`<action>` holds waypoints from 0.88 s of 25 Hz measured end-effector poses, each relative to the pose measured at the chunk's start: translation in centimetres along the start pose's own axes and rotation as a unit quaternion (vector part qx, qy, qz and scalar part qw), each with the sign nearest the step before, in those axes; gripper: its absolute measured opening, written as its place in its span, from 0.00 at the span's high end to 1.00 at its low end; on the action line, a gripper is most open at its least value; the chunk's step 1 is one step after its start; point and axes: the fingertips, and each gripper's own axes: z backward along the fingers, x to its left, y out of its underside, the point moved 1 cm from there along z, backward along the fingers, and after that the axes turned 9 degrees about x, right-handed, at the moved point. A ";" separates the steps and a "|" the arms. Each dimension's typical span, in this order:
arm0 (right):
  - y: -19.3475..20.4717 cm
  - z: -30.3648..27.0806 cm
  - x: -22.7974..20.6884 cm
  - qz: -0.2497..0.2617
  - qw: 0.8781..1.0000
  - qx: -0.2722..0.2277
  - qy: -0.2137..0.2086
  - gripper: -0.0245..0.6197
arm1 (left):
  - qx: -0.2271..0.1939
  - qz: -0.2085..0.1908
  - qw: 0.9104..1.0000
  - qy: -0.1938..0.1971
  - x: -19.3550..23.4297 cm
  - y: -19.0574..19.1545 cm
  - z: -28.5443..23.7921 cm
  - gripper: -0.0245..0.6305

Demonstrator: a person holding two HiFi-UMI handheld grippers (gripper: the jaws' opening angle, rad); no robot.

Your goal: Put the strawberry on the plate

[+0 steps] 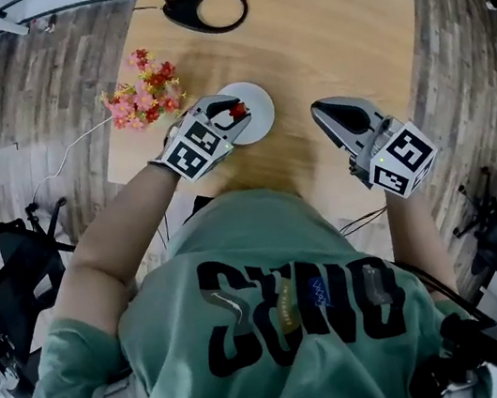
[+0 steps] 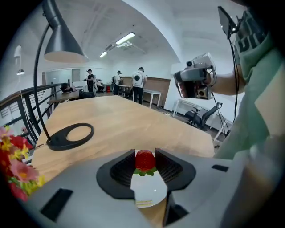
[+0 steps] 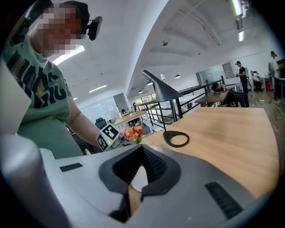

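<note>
The left claw (image 2: 145,153) grips one strawberry (image 2: 145,160) over one plate (image 2: 149,192); the right claw (image 3: 142,149) is closed, empty.

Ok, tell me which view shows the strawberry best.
The left gripper view: the strawberry sits clear between the left gripper's jaws. The head view gives only a small red speck; the right gripper view shows none of it.

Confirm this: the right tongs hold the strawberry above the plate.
Not the right: the left tongs hold the strawberry above the plate, as the left gripper view shows.
</note>
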 end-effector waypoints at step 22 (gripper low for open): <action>4.7 2.3 -2.4 -0.045 0.999 0.013 0.021 0.95 | 0.064 -0.008 0.998 -0.020 2.7 3.9 -6.4 0.75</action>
